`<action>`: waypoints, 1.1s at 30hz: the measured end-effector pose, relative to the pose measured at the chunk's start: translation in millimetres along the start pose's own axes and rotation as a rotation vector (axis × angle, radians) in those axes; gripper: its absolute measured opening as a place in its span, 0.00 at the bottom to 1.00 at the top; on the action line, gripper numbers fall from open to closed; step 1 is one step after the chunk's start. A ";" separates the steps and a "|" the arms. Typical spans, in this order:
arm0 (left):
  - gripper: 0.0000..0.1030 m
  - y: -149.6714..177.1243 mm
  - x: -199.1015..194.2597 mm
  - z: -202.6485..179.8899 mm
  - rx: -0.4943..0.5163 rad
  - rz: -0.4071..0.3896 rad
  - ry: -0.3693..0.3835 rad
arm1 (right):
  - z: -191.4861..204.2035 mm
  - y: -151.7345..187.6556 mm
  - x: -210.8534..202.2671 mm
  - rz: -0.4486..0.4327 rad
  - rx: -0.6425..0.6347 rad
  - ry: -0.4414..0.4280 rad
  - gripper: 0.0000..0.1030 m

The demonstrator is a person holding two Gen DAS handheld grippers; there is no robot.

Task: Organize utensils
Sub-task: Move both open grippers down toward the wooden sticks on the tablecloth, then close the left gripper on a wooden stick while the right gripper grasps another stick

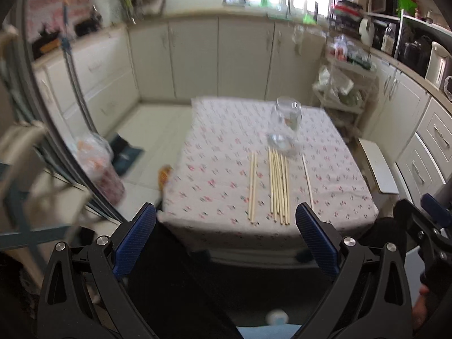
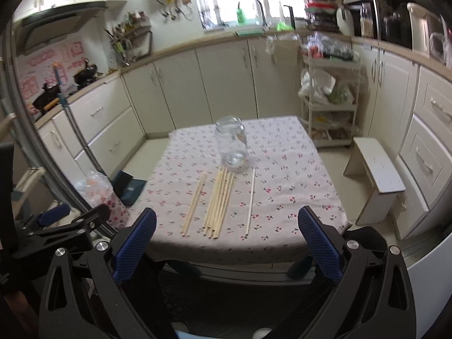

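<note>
Right wrist view, empty glass jar (image 2: 232,144), chopsticks (image 2: 219,203) beside it

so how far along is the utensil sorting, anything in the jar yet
Nothing done yet: the glass jar looks empty, and all the chopsticks lie on the tablecloth: a pair, a main bundle and a single one. Nothing is in hand: the left gripper and right gripper are both open, short of the table. Every stick is left to move.
</note>
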State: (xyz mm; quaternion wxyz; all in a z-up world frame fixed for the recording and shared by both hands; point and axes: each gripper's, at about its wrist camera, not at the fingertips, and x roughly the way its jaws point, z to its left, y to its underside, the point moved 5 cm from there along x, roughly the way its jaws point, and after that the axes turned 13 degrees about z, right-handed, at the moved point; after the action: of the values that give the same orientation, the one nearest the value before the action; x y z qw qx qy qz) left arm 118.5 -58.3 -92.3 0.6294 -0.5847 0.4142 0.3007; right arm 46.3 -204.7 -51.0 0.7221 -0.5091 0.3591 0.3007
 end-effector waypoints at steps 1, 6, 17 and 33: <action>0.92 -3.6 12.5 1.5 -0.008 0.023 -0.007 | -3.8 -5.0 11.5 0.008 0.003 0.004 0.94; 0.92 -23.2 58.5 6.2 0.003 0.080 -0.058 | -18.6 -22.8 57.3 0.043 0.016 0.019 0.94; 0.92 -73.5 139.8 -0.2 0.014 0.138 -0.034 | -41.9 -49.4 169.9 0.186 0.022 0.025 0.44; 0.72 -111.3 252.8 -22.7 0.057 0.241 0.001 | -50.9 -54.9 256.3 0.292 0.009 0.047 0.37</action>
State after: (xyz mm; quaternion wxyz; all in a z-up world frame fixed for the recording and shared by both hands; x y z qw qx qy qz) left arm 331.0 -122.5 -258.3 0.6048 -0.5129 0.4900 0.3619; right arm 223.3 -252.1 -245.3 0.6644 -0.4550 0.4476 0.3888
